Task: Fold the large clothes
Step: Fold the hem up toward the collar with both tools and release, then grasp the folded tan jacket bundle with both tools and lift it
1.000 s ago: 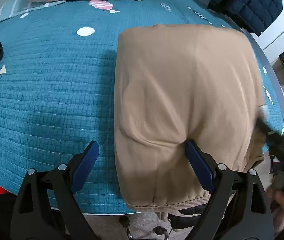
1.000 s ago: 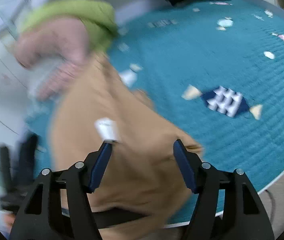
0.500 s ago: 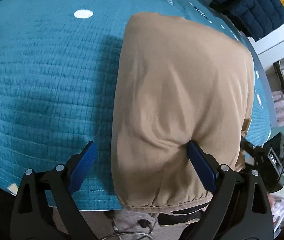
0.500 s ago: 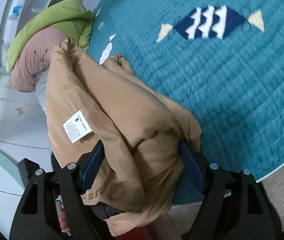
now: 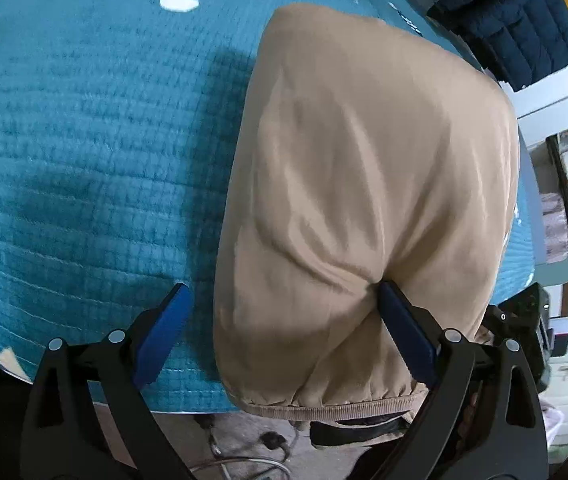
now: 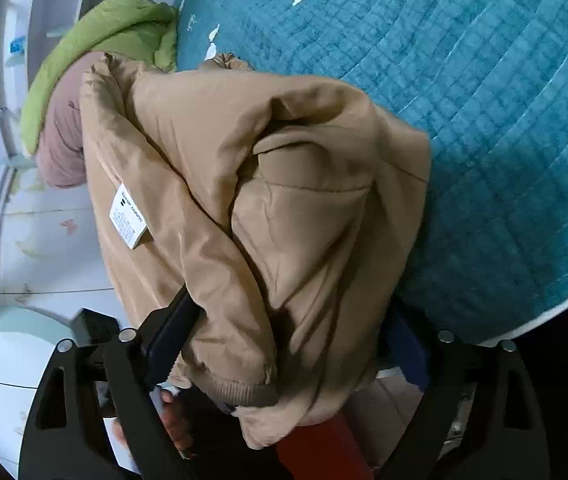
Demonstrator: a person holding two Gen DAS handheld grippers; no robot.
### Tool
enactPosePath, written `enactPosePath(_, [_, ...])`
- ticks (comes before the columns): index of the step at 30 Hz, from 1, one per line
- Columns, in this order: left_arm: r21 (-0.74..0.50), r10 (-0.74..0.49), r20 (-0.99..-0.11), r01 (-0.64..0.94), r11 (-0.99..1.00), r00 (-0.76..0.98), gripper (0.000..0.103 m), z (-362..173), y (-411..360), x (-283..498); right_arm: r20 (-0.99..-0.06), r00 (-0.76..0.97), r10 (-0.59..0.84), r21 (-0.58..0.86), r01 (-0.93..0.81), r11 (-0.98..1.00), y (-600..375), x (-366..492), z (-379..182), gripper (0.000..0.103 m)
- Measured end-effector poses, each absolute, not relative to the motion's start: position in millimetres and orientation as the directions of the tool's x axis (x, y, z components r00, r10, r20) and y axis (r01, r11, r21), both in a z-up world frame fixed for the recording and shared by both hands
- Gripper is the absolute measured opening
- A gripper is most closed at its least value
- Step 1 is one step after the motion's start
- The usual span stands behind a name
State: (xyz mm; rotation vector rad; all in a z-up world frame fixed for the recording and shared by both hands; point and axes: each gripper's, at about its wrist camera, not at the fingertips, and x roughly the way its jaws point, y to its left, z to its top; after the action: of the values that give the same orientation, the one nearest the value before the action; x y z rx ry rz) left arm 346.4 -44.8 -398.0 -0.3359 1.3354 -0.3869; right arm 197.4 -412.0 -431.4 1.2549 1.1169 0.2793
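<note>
Tan jacket (image 5: 364,184) is lying folded at the near edge of the teal quilted surface (image 5: 83,140). Left tongs (image 5: 284,320) are gaping wide, one finger pressing the jacket. Right tongs (image 6: 296,344) are straddling its bunched hem; grip undeterminable.

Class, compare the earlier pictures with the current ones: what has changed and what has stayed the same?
The right claw swung in over the tan jacket, whose bunched edge now fills its open jaws. The left claw stayed open at the hem, and the jacket stayed folded on the teal quilt.
</note>
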Motion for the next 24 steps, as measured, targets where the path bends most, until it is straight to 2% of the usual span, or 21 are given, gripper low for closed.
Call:
enactPosePath(2, [-0.482, -0.483, -0.856, 0.053, 0.875, 0.183, 0.093, -402.5, -42.1, 345.2, -0.418, 0.5, 0.758, 0.897, 0.356, 0.26, -412.4, 195.6, -437.2, 0.085])
enactPosePath(9, [-0.521, -0.512, -0.836, 0.009, 0.854, 0.196, 0.095, -413.8, -53.6, 343.6, -0.444, 0.543, 0.712, 0.89, 0.355, 0.284, -410.1, 197.1, -440.6, 0.09])
enactPosePath(11, [-0.532, -0.522, -0.828, 0.006, 0.847, 0.204, 0.095, -413.9, -58.0, 342.8, -0.445, 0.549, 0.708, 0.892, 0.343, 0.294, -411.4, 195.0, -438.2, 0.085])
enactPosePath(12, [-0.531, -0.521, -0.828, 0.008, 0.847, 0.206, 0.095, -414.3, -60.9, 341.5, -0.437, 0.556, 0.707, 0.896, 0.337, 0.289, -411.9, 194.5, -438.3, 0.076])
enactPosePath(13, [-0.535, -0.525, -0.826, 0.005, 0.845, 0.204, 0.095, -414.5, -62.7, 340.7, -0.412, 0.567, 0.713, 0.907, 0.324, 0.267, -412.1, 194.4, -438.2, 0.06])
enactPosePath(14, [-0.549, -0.538, -0.819, 0.001, 0.836, 0.2, 0.095, -414.4, -63.6, 339.7, -0.378, 0.584, 0.718, 0.921, 0.312, 0.231, -415.0, 192.4, -437.8, 0.057])
enactPosePath(17, [-0.572, -0.561, -0.806, -0.005, 0.82, 0.19, 0.095, -416.4, -59.2, 335.9, -0.363, 0.593, 0.719, 0.926, 0.319, 0.204, -415.1, 189.9, -439.8, 0.052])
enactPosePath(19, [-0.584, -0.575, -0.799, -0.003, 0.812, 0.178, 0.095, -420.1, -53.1, 332.9, -0.338, 0.598, 0.727, 0.931, 0.327, 0.164, -417.5, 187.4, -445.1, 0.044])
enactPosePath(24, [-0.6, -0.597, -0.787, 0.029, 0.799, 0.157, 0.095, -427.2, -32.0, 313.5, -0.282, 0.606, 0.744, 0.941, 0.327, 0.09, -421.2, 174.2, -452.8, 0.039])
